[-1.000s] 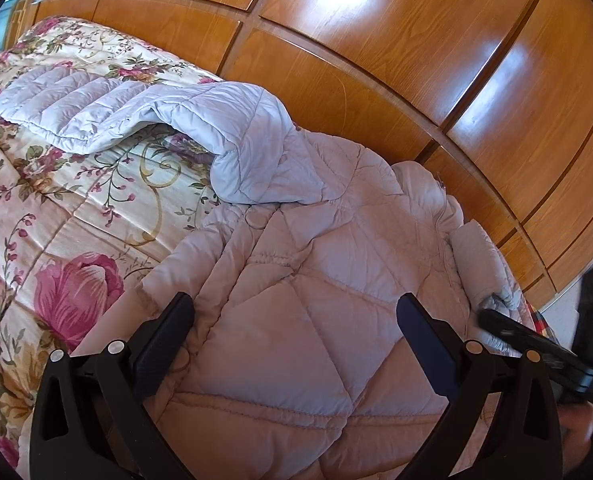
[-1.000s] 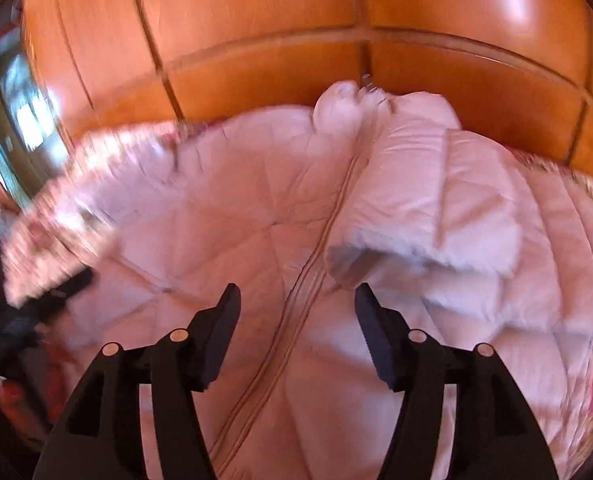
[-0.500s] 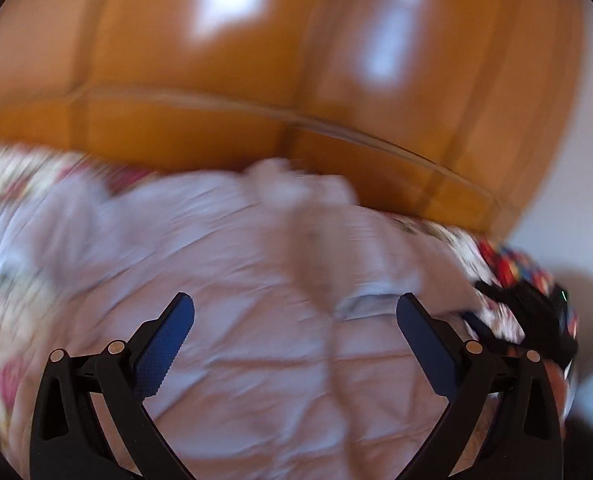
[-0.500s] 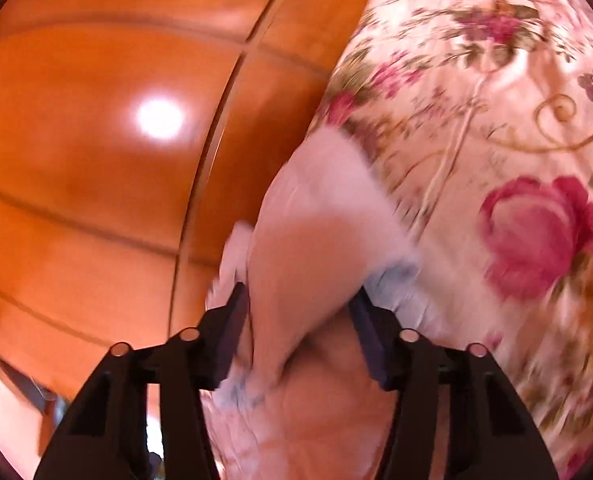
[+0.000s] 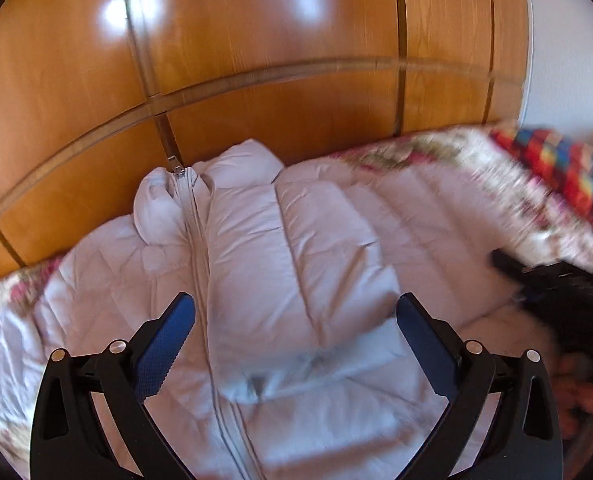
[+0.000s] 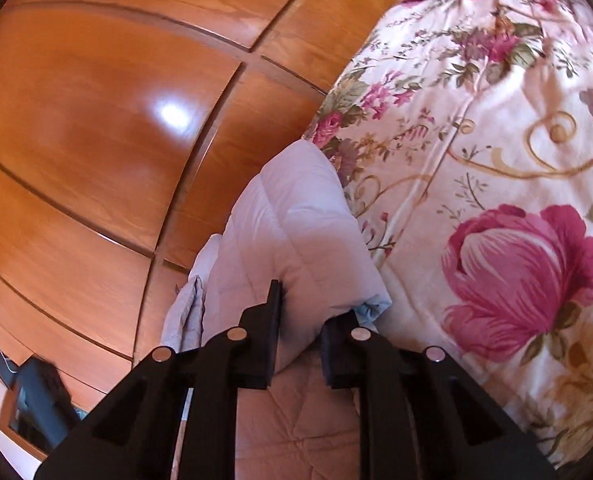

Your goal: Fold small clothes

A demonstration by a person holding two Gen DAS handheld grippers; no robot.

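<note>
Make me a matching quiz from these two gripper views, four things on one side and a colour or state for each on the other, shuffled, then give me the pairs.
Things
1. left gripper
2. right gripper
3. puffer jacket
4. bedspread

Colour or state
A. floral, with a big pink rose
B. open, holding nothing
C. pale lilac, zipped, one sleeve folded across the front
D. shut on a sleeve

Pairs: 1-B, 2-D, 3-C, 4-A
</note>
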